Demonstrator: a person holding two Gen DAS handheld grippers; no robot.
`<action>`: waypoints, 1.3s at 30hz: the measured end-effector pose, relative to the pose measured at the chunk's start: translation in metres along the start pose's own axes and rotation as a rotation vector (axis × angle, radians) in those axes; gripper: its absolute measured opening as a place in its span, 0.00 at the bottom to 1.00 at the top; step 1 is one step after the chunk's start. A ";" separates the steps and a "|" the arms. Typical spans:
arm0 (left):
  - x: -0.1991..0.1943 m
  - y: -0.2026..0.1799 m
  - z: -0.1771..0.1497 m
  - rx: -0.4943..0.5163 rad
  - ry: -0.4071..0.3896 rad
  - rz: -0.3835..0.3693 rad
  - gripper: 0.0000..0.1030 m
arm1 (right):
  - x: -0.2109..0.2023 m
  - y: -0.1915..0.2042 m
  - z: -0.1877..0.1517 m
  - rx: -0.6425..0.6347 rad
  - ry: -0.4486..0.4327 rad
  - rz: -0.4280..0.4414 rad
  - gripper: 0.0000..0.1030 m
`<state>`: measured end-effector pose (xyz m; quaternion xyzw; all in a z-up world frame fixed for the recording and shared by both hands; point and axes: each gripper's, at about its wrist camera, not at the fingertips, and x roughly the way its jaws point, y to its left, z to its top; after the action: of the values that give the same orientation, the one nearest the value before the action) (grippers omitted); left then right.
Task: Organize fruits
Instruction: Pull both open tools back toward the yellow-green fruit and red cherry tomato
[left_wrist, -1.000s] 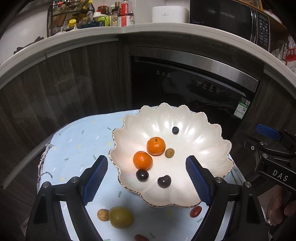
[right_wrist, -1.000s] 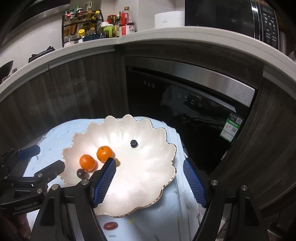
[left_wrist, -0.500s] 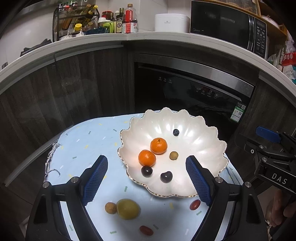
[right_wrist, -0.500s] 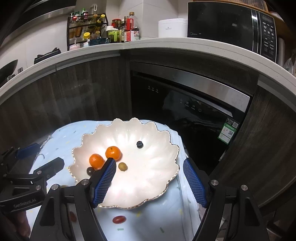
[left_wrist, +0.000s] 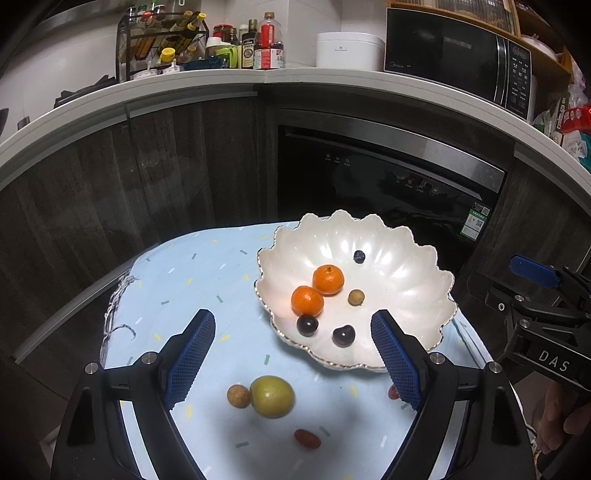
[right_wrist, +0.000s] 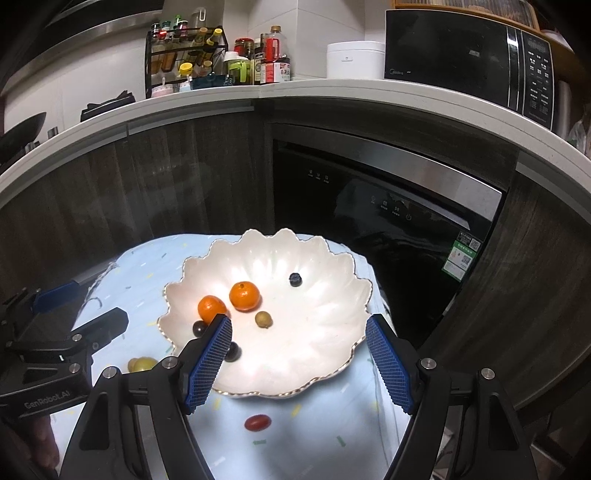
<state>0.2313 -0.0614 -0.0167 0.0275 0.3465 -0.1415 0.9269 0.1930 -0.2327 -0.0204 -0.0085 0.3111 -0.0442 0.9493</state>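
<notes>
Fruit split in two groups: bowl (left_wrist: 417, 291) already holds two oranges (left_wrist: 328, 279), a small tan fruit (left_wrist: 356, 297), a blueberry (left_wrist: 359, 256) near the far side and two dark grapes (left_wrist: 307, 325) at the near edge, so sorting looks roughly half done. Still loose on the cloth (left_wrist: 192, 280), in front of the bowl: a green fruit (left_wrist: 272, 396) touching a brown longan (left_wrist: 239, 396), a red date (left_wrist: 307, 438) nearer the camera, and another red piece (left_wrist: 393, 392) mostly hidden behind the left gripper's pad. Right view shows one red date (right_wrist: 258, 422) just below the bowl rim (right_wrist: 266, 393). Left gripper (left_wrist: 291, 360) hangs above the loose group, jaws wide apart, nothing between them, probably lined up for the green fruit or longan. Right gripper (right_wrist: 299, 363) hovers over the near rim, jaws fully spread and empty, likely placed for the date. Green fruit and longan touch, so closing on one may nudge the other. Cloth covers a small counter set before dark cabinets (left_wrist: 110, 192) and a dishwasher (left_wrist: 388, 177); bottles (left_wrist: 258, 44) and a microwave (left_wrist: 461, 62) sit on the worktop behind.
</notes>
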 end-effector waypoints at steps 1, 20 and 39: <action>-0.001 0.001 -0.001 -0.001 0.001 0.001 0.84 | -0.001 0.001 -0.002 0.004 0.000 -0.002 0.74; -0.006 0.014 -0.042 0.020 0.020 0.011 0.84 | -0.007 0.021 -0.041 0.012 -0.001 0.001 0.74; 0.010 0.015 -0.079 0.033 0.018 0.015 0.84 | 0.008 0.026 -0.080 0.003 0.031 -0.007 0.74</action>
<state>0.1931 -0.0374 -0.0838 0.0468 0.3522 -0.1402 0.9242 0.1539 -0.2070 -0.0904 -0.0078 0.3258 -0.0482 0.9442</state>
